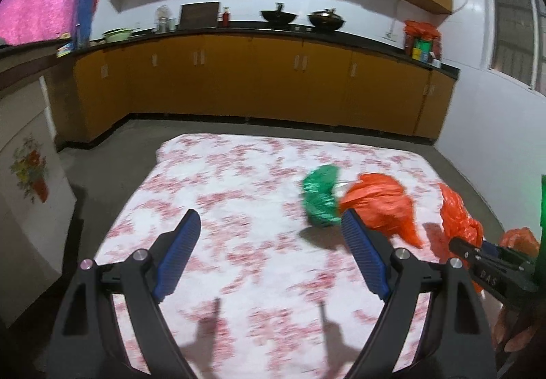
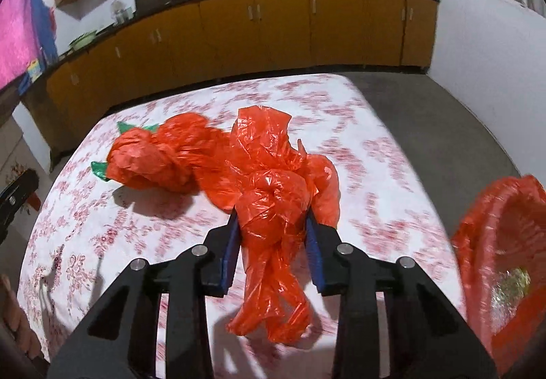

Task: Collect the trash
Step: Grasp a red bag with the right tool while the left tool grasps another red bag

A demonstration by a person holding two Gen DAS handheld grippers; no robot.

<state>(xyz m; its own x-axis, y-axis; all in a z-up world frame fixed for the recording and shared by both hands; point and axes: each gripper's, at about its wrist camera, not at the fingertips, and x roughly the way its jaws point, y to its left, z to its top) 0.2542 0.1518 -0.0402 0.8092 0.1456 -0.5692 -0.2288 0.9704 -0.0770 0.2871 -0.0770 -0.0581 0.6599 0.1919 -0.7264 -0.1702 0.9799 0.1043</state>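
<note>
My right gripper (image 2: 272, 222) is shut on a crumpled orange plastic bag (image 2: 273, 205) and holds it above the flowered table (image 2: 102, 242). The held bag also shows in the left wrist view (image 1: 457, 212), with the right gripper (image 1: 477, 252) at the right edge. A second orange bag (image 2: 153, 157) lies on the table to the left, with a green bag (image 2: 99, 169) peeking out behind it. In the left wrist view the green bag (image 1: 320, 196) and the orange bag (image 1: 382, 205) lie side by side. My left gripper (image 1: 269, 222) is open and empty, hovering left of them.
An orange-lined bin (image 2: 501, 263) with shiny trash inside stands at the right table edge. Yellow kitchen cabinets (image 1: 256, 82) with woks (image 1: 278, 15) on the counter run along the back wall. A white cupboard (image 1: 27, 174) stands at the left.
</note>
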